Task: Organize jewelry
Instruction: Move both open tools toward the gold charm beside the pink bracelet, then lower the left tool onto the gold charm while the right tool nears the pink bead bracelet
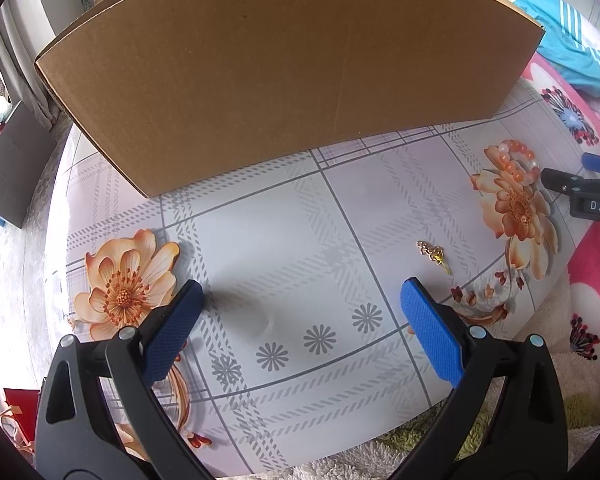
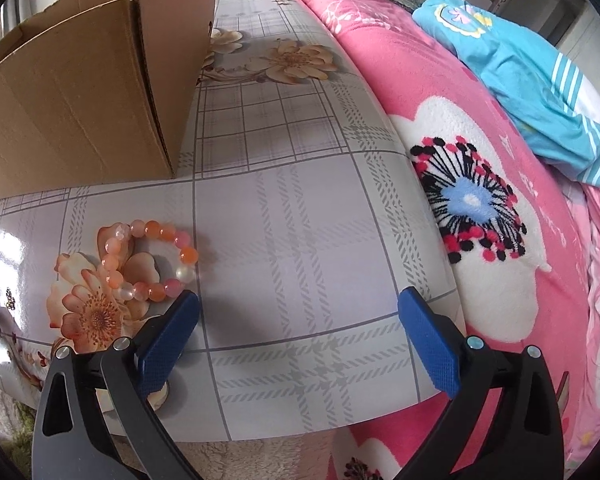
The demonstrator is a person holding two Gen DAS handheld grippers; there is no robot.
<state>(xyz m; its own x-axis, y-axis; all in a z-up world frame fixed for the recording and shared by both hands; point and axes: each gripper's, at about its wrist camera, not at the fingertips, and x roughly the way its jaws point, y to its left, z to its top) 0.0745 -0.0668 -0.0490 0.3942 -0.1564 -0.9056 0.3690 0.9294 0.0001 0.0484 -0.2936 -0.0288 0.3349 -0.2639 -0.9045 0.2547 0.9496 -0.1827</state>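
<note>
- We see the beaded bracelet (image 2: 150, 260) lying flat on the floral worktop (image 2: 300, 240), just left of our right gripper (image 2: 298, 316), in front of the cardboard box (image 2: 80, 100).
- A small gold earring or charm (image 1: 434, 254) lies ahead of our left gripper (image 1: 302, 300), to its right.
- We judge the bracelet light, with hard, smooth beads that may roll or slip; best to pinch across one side of the loop.
- The gold piece looks tiny and delicate; grip it low and gently.
- Right jaws stand fully wide and hold nothing; the left blue pad (image 2: 168, 340) sits near the beads, contact unclear.
- Left jaws stand wide and hold nothing.
</note>
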